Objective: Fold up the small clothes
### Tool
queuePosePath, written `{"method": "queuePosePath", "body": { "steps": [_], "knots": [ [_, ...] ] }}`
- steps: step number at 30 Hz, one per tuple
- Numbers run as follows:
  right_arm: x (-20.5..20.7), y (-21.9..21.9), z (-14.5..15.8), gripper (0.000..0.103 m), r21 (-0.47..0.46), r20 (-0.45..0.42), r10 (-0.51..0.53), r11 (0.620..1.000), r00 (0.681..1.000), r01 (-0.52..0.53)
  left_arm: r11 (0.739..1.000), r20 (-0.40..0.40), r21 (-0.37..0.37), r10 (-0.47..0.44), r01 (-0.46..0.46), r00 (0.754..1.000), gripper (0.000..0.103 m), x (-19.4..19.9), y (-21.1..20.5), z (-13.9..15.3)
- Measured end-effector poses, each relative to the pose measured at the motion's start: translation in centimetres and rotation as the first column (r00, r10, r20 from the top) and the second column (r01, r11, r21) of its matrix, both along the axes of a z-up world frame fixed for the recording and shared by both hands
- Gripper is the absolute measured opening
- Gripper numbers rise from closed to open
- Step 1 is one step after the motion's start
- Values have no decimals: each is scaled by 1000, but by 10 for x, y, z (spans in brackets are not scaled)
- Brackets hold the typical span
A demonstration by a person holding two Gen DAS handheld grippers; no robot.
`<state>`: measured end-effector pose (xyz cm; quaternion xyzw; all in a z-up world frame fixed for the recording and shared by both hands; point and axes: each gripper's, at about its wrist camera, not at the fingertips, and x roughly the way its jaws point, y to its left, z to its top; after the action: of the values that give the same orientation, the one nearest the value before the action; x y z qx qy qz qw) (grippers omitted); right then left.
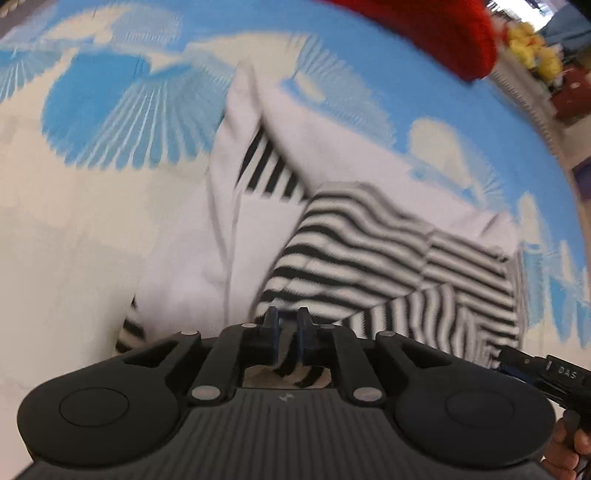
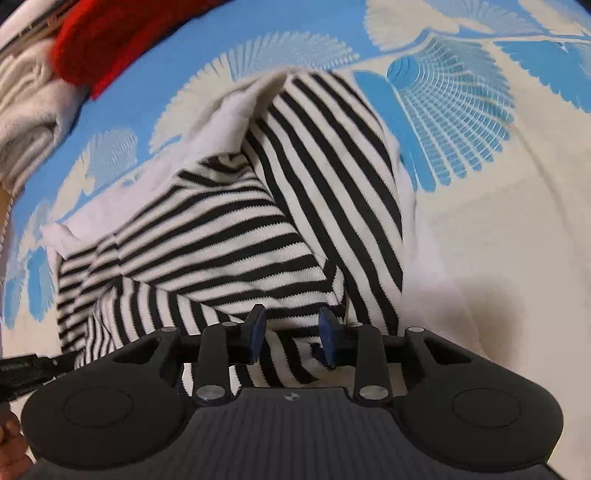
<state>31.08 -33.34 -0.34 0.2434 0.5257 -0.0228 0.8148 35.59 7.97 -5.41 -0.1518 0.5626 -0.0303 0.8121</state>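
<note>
A small garment with black and white stripes (image 1: 388, 240) and a plain white side (image 1: 207, 258) lies partly folded on a blue and cream patterned blanket (image 1: 110, 110). My left gripper (image 1: 288, 314) sits at its near edge, fingers close together with a fold of striped cloth pinched between the pads. In the right wrist view the same striped garment (image 2: 258, 221) spreads out ahead in crossing folds. My right gripper (image 2: 291, 314) hovers over its near edge with the fingers apart; the cloth lies under the gap and the pads do not press on it.
A red knitted piece (image 1: 443, 33) (image 2: 110, 40) lies at the far edge of the blanket (image 2: 480, 240). Whitish knitwear (image 2: 26, 110) is bunched at the far left. Yellow soft items (image 1: 532, 48) sit beyond the bed. A hand (image 1: 569, 446) shows at the lower right.
</note>
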Motion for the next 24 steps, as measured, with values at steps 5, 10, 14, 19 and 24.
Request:
{"method": "queuePosePath", "body": {
  "steps": [5,10,14,19,24],
  "knots": [
    [-6,1,-1,34,-35,11,-10,999,1000,11,999,-61,33,-37,39,997,15,-10,0,-18],
    [-31,5,24,34,-48,54,-52,997,997,54,994,124,77,-86,77,988,15,-38,-6,38],
    [-71,8,88,34,-82,225,-39,995,974,59,986,271,110,-153,128,950,16,-78,-8,93],
    [-139,-4,151,35,-69,371,-40,995,928,70,989,339,67,-147,132,929,23,-144,9,139],
    [-223,-25,160,40,-78,428,-59,992,902,102,987,368,82,-160,139,916,23,-222,22,153]
  ]
}}
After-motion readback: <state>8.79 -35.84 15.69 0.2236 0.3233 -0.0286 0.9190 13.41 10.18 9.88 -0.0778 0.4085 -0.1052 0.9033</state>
